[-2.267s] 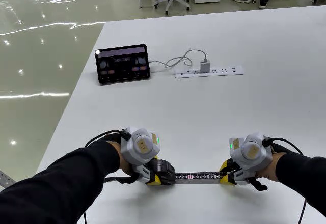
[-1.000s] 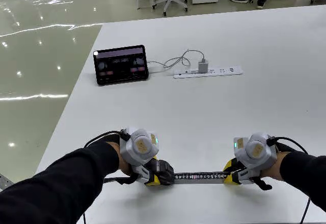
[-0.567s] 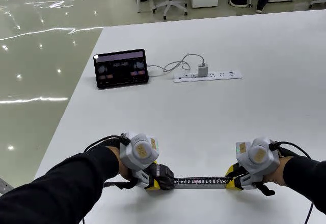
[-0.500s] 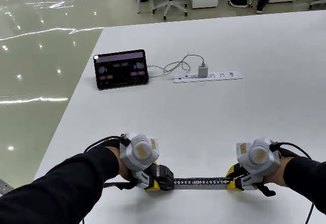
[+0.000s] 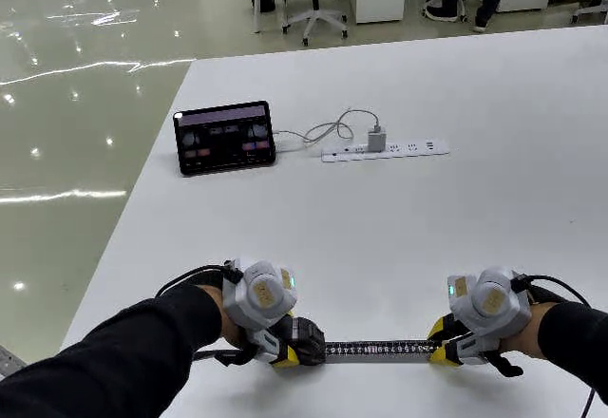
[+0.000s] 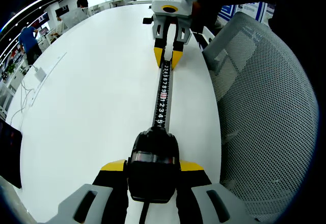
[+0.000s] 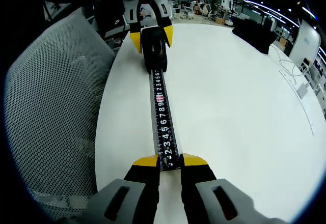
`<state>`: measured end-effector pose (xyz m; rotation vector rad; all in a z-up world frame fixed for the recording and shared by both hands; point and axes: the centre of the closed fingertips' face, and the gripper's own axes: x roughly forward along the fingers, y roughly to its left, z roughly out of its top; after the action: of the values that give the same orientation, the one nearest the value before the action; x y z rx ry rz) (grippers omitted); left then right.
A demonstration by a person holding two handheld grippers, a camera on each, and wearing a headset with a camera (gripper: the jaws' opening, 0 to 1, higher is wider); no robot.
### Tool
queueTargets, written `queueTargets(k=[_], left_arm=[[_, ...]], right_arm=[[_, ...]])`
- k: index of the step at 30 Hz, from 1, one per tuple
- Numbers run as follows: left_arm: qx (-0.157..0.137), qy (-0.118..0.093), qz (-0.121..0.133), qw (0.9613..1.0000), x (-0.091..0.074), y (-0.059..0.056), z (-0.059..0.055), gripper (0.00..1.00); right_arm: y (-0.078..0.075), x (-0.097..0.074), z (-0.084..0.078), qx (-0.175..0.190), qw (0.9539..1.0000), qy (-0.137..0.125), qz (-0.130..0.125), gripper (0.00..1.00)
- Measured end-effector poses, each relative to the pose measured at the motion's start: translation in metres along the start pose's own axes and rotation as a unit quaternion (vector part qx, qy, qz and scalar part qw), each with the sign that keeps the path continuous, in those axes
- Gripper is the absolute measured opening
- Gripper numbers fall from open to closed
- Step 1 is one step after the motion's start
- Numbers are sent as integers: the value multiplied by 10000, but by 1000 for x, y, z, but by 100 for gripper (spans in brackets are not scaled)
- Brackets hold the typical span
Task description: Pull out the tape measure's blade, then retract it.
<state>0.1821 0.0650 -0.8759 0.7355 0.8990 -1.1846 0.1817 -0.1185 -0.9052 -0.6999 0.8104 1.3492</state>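
Observation:
A black tape measure case [image 5: 305, 341] [image 6: 153, 164] lies on the white table [image 5: 399, 218] near its front edge, with my left gripper [image 5: 282, 356] [image 6: 153, 165] shut on it. Its dark numbered blade [image 5: 378, 349] [image 6: 163, 91] [image 7: 161, 114] runs out flat to the right across the tabletop. My right gripper [image 5: 441, 355] [image 7: 168, 162] is shut on the blade's end. In the right gripper view the case [image 7: 153, 51] sits at the far end between the left gripper's yellow fingertips [image 7: 135, 40]. The left gripper view has the right gripper [image 6: 168, 58] at the blade's far end.
A dark tablet [image 5: 224, 138] stands at the table's back left. Beside it lies a white power strip [image 5: 385, 150] with a plugged charger and a looped cable [image 5: 328, 131]. A grey mesh chair [image 6: 265, 112] [image 7: 51, 91] sits just off the table's front edge. Office chairs and people are beyond the table.
The right gripper has drawn further right with the blade's end, so more blade is out of the case. The left gripper has held the case in place. The head camera has tilted.

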Motion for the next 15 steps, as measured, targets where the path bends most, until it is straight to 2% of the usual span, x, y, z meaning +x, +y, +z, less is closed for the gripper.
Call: queueTargets(k=[15], left_arm=[[-37, -33, 7, 10000, 0, -1, 1, 32]], right_arm=[[-1, -4, -5, 19, 10000, -13, -30, 11]])
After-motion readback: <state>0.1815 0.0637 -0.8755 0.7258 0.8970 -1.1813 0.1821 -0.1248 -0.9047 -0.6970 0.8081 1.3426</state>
